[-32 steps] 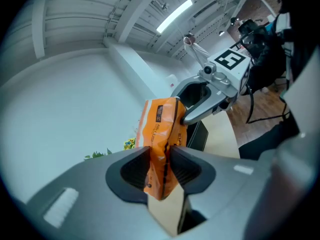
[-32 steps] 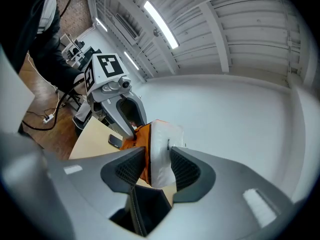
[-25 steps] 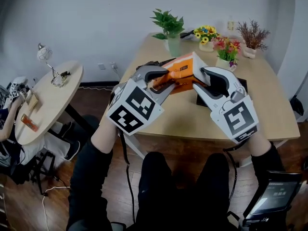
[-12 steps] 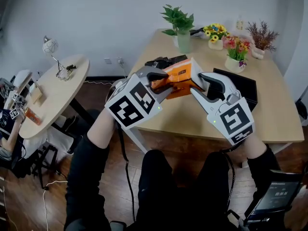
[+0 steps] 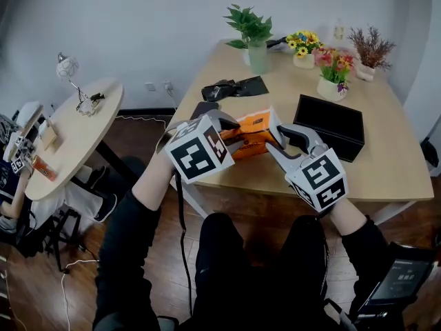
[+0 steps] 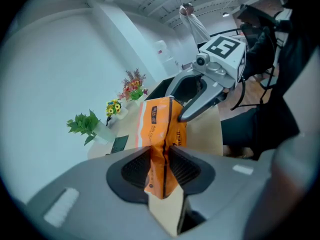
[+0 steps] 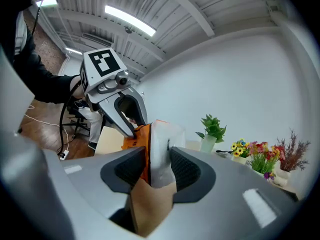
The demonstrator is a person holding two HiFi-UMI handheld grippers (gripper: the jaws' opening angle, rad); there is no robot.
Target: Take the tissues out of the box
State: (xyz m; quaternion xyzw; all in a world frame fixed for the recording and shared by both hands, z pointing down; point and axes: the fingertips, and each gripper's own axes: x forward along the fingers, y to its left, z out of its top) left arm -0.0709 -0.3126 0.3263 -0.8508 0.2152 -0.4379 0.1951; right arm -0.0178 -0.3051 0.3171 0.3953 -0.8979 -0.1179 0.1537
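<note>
The orange tissue pack (image 5: 252,134) sits at the near edge of the desk (image 5: 386,164), gripped at both ends. The left gripper (image 6: 161,166) has its jaws almost together, pinching thin wrapper film. The right gripper (image 7: 159,168) has its jaws part-open, clamped on the thicker white end. This opposed hold probably braces the pack for tearing the wrapper open.

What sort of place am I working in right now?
Most likely an office or meeting room: a wooden table with potted plants along its far edge, a round side table with a small lamp, and ceiling strip lights.

Bright even overhead light, soft shadows, fisheye-warped dark edges
</note>
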